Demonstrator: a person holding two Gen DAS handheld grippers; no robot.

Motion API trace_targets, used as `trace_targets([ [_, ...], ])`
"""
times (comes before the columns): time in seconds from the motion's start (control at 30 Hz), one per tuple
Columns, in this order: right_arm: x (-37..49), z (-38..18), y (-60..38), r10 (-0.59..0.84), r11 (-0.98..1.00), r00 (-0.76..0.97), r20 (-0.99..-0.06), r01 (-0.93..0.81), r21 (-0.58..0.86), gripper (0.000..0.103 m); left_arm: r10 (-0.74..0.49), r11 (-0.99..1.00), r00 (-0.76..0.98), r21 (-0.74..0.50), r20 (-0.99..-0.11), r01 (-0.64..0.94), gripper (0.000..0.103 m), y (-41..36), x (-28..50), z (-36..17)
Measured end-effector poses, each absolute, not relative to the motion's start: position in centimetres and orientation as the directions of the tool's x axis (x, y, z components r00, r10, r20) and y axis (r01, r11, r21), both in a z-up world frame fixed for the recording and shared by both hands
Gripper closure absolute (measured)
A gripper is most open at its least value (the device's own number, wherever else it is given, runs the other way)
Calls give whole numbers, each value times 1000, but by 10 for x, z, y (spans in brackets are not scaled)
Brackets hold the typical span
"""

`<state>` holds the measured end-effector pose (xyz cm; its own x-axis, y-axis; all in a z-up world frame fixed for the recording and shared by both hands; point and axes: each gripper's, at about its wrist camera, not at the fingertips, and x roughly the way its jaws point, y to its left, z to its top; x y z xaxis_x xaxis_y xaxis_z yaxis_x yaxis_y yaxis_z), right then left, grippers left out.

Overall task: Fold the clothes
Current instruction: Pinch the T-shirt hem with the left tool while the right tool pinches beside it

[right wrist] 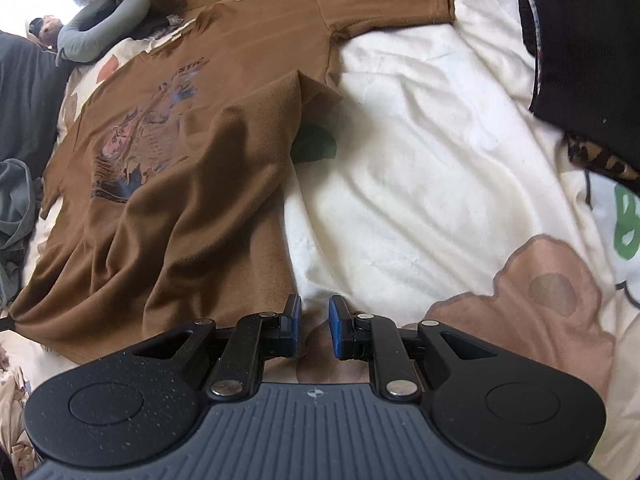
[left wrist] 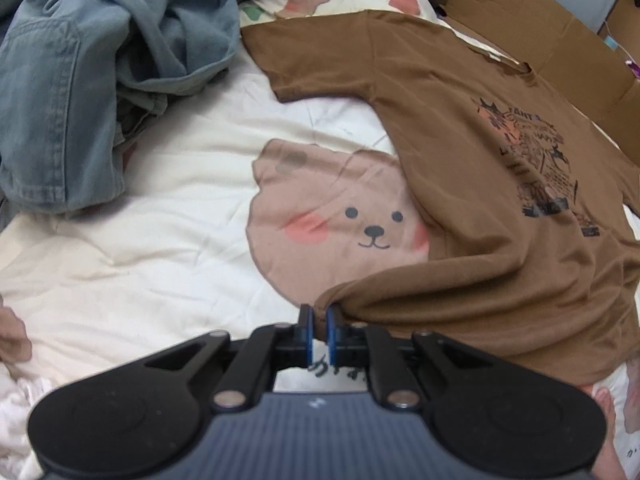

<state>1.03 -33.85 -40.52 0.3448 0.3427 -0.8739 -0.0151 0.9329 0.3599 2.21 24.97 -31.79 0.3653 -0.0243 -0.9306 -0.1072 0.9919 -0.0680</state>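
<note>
Brown soft cotton T-shirt point(left wrist: 480, 208) lies printed side up on the cream bear-print bed cover point(right wrist: 400, 160).
My left gripper point(left wrist: 319, 330) pinches its limp hem corner; my right gripper point(right wrist: 315, 326) gapes empty beside the other corner.

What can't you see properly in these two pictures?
- Brown printed T-shirt: small blurred print unreadable, left wrist view; bottom hem hidden behind the left gripper.
- Crumpled blue denim garment: cut off by the left edge.
- Black cloth: cut off at the right edge, right wrist view.
</note>
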Motion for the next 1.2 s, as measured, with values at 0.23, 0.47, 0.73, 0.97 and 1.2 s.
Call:
trace_targets([
  [0.23, 1, -415, -321, 378, 922, 328, -866, -44, 385, 87, -17, 995, 358, -51, -934, -86, 96, 246, 33, -318],
  [0.47, -3, -426, -312, 375, 922, 317, -871, -31, 385, 87, -11, 995, 345, -44, -939, -87, 96, 243, 34, -318],
  [0.73, 0, -426, -308, 370, 926, 319, -872, -46, 376, 100, -15, 995, 331, -46, -943, -87, 96, 236, 30, -319],
  [0.97, -8, -384, -324, 335, 942, 328, -883, -95, 322, 101, -66, 993, 328, -96, -942, -75, 96, 229, 19, -307],
  [1.2, -24, -352, -354, 272, 962, 345, -898, -112, 248, 101, -151, 981, 310, -180, -939, -69, 96, 214, -1, -307],
])
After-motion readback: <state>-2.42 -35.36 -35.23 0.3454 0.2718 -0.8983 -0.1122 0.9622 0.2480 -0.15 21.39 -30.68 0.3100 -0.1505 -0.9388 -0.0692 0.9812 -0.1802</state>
